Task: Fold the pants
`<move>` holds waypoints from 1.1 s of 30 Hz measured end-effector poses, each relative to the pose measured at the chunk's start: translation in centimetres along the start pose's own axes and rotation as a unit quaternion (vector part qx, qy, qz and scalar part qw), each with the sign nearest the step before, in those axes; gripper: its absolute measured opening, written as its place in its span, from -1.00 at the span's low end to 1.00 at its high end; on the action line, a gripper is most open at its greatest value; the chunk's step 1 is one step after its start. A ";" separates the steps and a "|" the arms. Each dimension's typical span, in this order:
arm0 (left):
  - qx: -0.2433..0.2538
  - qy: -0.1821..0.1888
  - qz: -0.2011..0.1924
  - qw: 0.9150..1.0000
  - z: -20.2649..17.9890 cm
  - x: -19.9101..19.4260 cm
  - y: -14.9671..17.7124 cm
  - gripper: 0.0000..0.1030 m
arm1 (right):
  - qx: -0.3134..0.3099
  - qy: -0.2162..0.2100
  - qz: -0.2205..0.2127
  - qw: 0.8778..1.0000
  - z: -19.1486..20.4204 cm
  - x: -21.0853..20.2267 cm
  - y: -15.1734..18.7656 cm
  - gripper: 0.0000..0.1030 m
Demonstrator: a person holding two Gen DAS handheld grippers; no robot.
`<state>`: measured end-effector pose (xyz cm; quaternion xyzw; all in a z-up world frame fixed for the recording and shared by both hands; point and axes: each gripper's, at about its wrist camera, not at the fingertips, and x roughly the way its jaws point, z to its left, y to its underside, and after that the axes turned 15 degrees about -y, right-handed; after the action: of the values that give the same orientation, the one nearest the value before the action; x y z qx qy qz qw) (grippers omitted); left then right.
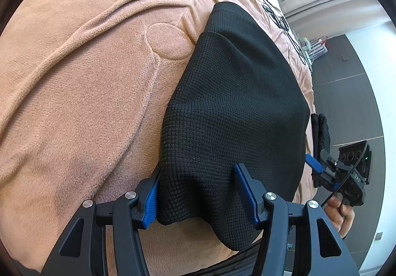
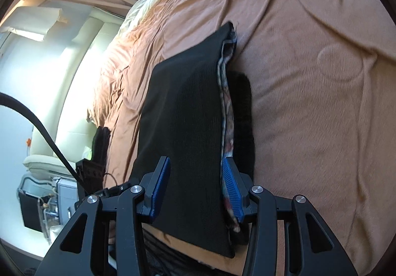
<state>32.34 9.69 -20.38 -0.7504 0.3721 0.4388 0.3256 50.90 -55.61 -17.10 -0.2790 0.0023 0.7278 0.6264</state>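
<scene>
In the left wrist view, one pair of black waffle-knit pants [image 1: 235,103] lay folded on the peach fleece blanket covering the bed [image 1: 81,93], running from the lower centre of the frame up toward the upper right. The left claw [image 1: 198,192] filled the bottom of the frame with its two blue-padded fingers [image 1: 151,204] set on either side of the pants' near end; the left pad lay against the cloth's edge, the right pad rested on top of it, and whether they were pinching the fabric I cannot tell. At the right edge, the right claw [image 1: 319,164] appeared once, one blue pad visible at the pants' side, carried by one hand [image 1: 339,211].

In the right wrist view, the same single pair of pants [image 2: 183,132] stretched from the bottom centre up to the middle of the frame, with a patterned lining showing along its right edge. The right claw [image 2: 195,189] had two blue pads [image 2: 232,192], standing apart with the near end of the pants between them; a firm grip could not be made out. One circular embossed mark showed in the blanket [image 2: 321,115] at the upper right. One black cable [image 2: 42,127] crossed the left side.
</scene>
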 end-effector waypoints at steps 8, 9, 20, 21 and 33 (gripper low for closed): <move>0.000 -0.001 0.001 1.000 0.0 0.0 0.0 0.12 | 0.006 -0.005 0.004 1.000 -0.8 -0.2 0.3 -0.18; 0.000 -0.001 0.000 1.000 0.0 0.0 0.0 0.12 | 0.004 -0.004 0.004 1.000 -0.7 -0.1 0.3 -0.18; 0.004 -0.006 -0.003 1.000 -0.4 0.0 0.0 0.12 | -0.037 0.037 0.024 0.998 0.3 1.5 0.6 -0.98; 0.007 -0.007 -0.001 1.000 -0.5 -0.2 0.0 0.12 | -0.045 0.041 0.022 0.998 0.7 1.4 0.7 -0.99; 0.001 0.005 -0.034 0.999 0.5 -2.4 -2.2 0.12 | -0.054 0.074 0.004 0.996 1.3 -0.6 1.9 -1.00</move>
<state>33.19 11.82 -18.09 -0.7644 0.3490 0.4230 0.3392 48.71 -56.15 -16.41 -0.3660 0.0103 0.7065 0.6057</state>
